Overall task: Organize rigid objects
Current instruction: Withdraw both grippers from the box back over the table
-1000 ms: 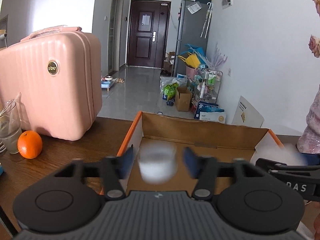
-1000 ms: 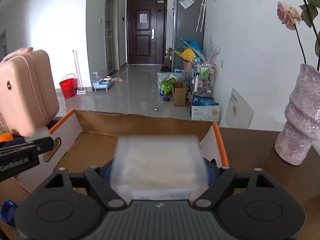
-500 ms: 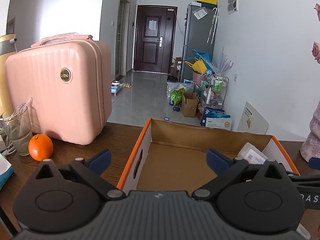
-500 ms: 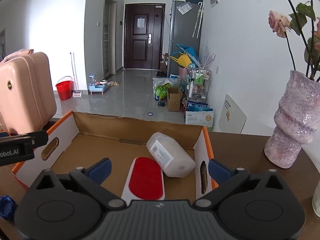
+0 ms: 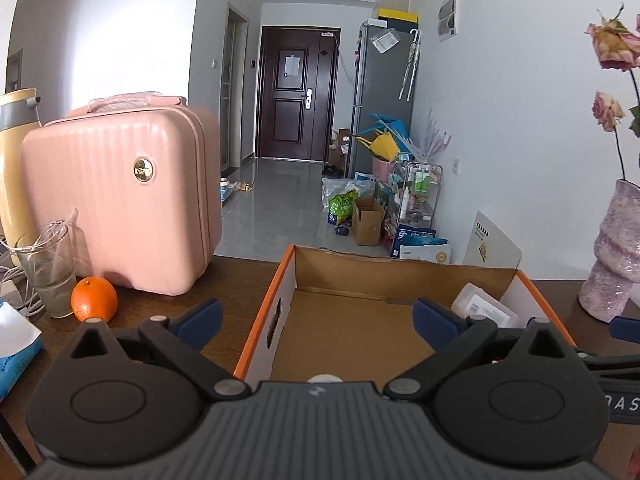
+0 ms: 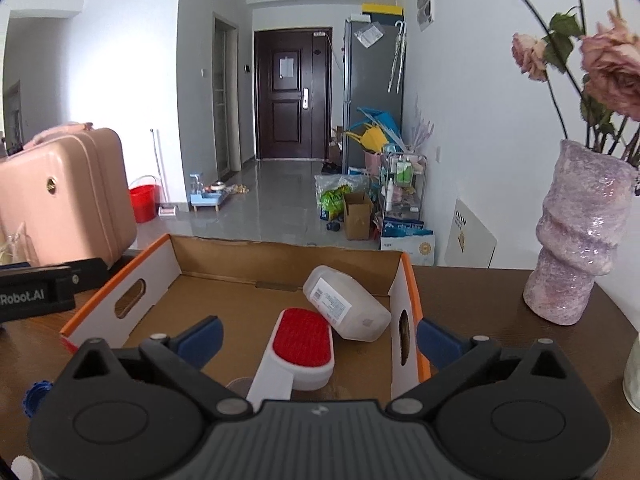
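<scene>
A cardboard box [image 6: 280, 264] with orange-edged rims sat open on the dark wooden worktop [image 6: 480, 304], its far wall level with the worktop's far edge. Inside, toward the right wall, a clear plastic bottle [image 6: 346, 308] lay on its side with its label up, and a white brush with a red pad [image 6: 302, 346] lay just beside it, touching or nearly so, its handle pointing back toward the near rim. A small round pale thing showed at the near rim in the left view, too hidden to name. The right gripper [image 6: 318, 338] hung over the box's near right part, its jaws spread as wide as they go and holding nothing; one blue pad was inside the box and the other outside the right wall. The left gripper [image 5: 316, 320] hung at the box's left wall, jaws likewise fully apart and empty, straddling that wall. The box floor left of the brush lay bare. Left of the box stood a pink case [image 5: 120, 208], with an orange [image 5: 94, 299] and a drinking glass [image 5: 48, 272] near it, leaving a strip of free worktop between case and box. On the right a pink vase [image 6: 576, 240] stood well apart from the box, with open worktop between.
</scene>
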Demonstrator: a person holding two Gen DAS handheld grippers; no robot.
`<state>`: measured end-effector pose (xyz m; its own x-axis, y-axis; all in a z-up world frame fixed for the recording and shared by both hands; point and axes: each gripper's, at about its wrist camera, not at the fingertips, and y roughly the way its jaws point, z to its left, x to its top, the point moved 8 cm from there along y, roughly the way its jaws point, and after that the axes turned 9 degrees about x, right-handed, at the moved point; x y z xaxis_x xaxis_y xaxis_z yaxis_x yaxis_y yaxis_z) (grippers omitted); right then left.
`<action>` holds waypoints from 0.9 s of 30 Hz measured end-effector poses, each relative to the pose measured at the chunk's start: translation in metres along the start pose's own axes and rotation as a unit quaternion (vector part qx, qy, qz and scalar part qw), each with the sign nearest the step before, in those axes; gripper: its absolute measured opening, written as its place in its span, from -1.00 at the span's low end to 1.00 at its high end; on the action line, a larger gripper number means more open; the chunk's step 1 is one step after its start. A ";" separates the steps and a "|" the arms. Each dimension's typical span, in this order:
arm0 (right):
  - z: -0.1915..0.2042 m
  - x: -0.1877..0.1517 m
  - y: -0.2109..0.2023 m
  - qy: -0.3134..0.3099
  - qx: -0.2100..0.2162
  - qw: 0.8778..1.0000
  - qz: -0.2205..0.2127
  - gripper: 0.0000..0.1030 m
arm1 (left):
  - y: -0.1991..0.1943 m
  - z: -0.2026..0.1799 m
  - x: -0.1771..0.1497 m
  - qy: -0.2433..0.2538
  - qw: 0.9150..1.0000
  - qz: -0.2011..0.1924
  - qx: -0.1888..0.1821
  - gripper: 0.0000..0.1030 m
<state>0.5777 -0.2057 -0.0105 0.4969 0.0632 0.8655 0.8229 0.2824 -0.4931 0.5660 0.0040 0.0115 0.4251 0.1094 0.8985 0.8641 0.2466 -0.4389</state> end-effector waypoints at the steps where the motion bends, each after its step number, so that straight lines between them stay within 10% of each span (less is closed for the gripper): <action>1: 0.000 -0.001 -0.004 0.003 0.003 1.000 -0.001 1.00 | -0.004 0.000 -0.002 0.002 1.000 -0.001 -0.001 1.00; 27: 0.016 -0.065 -0.130 -0.003 0.012 0.999 -0.042 1.00 | -0.113 0.004 -0.064 0.039 0.998 -0.028 -0.038 1.00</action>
<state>0.4342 -0.2310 -0.0013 0.4247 0.0444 0.9043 0.8548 0.3094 -0.4167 0.4403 -0.0269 0.0032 0.3937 0.0210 0.9190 0.9033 0.1765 -0.3910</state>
